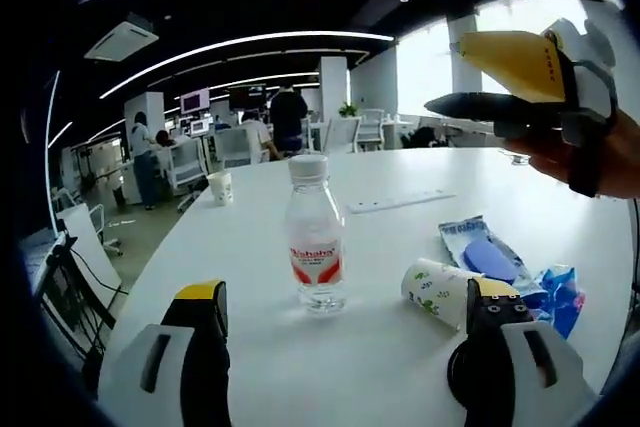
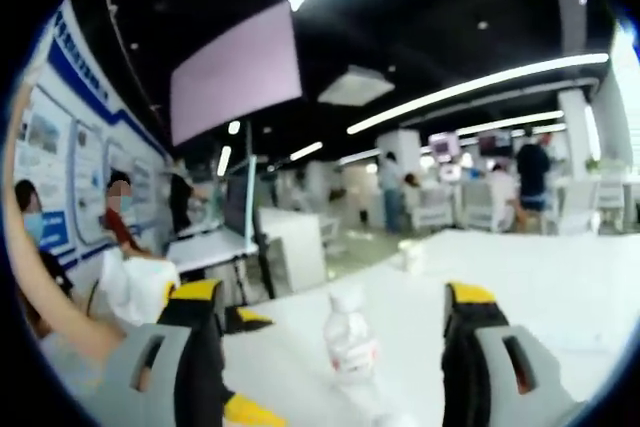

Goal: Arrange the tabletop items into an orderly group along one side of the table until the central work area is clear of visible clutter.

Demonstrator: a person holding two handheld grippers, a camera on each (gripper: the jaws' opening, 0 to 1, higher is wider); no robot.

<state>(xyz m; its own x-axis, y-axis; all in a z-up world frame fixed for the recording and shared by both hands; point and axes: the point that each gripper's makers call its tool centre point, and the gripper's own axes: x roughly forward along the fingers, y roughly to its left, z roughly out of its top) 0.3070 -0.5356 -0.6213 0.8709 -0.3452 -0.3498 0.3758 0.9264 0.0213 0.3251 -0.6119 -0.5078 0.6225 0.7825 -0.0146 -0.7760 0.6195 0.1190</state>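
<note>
Jaws of both grippers gape wide, empty; water bottle [image 1: 316, 233] stands between them, ahead.

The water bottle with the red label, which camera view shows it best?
The left gripper view. There the water bottle stands upright, sharp and whole on the white table, with its white cap and red label readable between the open jaws. The right gripper view shows the same bottle blurred, its base cut off at the bottom edge.

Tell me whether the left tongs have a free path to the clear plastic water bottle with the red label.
Probably yes: the clear plastic water bottle stands upright ahead of the open left tongs, nothing between.
</note>
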